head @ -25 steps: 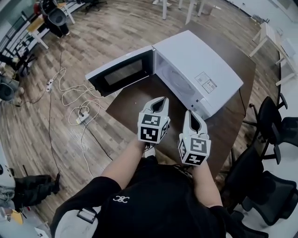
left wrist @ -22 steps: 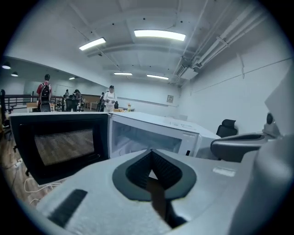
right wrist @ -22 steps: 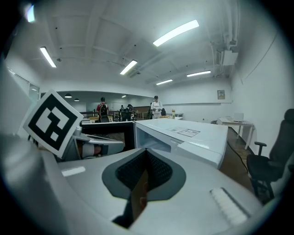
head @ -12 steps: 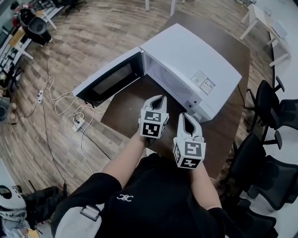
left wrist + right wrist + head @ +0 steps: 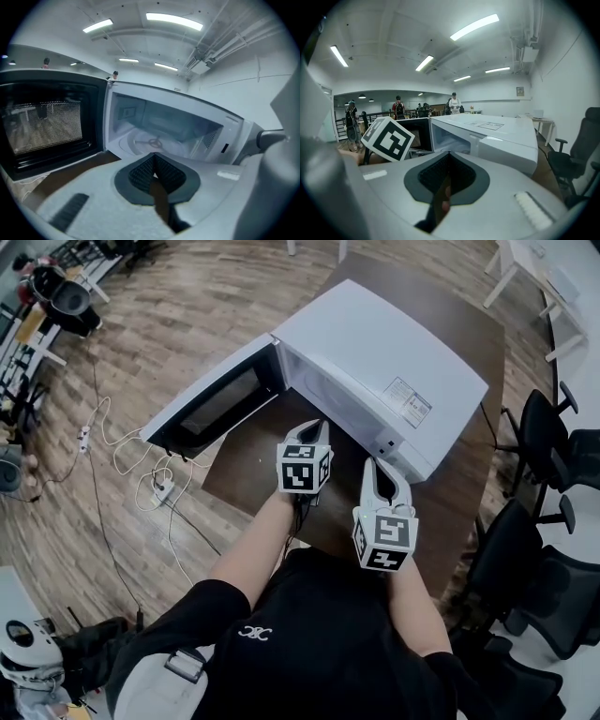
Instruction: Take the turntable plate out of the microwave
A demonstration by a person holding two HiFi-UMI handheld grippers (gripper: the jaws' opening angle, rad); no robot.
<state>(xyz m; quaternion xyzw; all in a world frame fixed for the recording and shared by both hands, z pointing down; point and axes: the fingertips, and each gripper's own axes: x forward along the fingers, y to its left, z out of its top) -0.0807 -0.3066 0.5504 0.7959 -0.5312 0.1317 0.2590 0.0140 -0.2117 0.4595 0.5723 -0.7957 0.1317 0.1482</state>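
The white microwave stands on a dark brown table, its door swung open to the left. In the left gripper view the clear turntable plate lies flat on the cavity floor, with the hub showing through it. My left gripper is shut and empty, just in front of the open cavity and apart from the plate. My right gripper is shut and empty, near the microwave's front right corner by the control panel.
Black office chairs crowd the table's right side. White cables and a power strip lie on the wooden floor to the left. The open door blocks the left side of the cavity. People stand far off in the room.
My left gripper has moved forward and down toward the open cavity. The right gripper has edged forward a little beside it. Both stayed shut.
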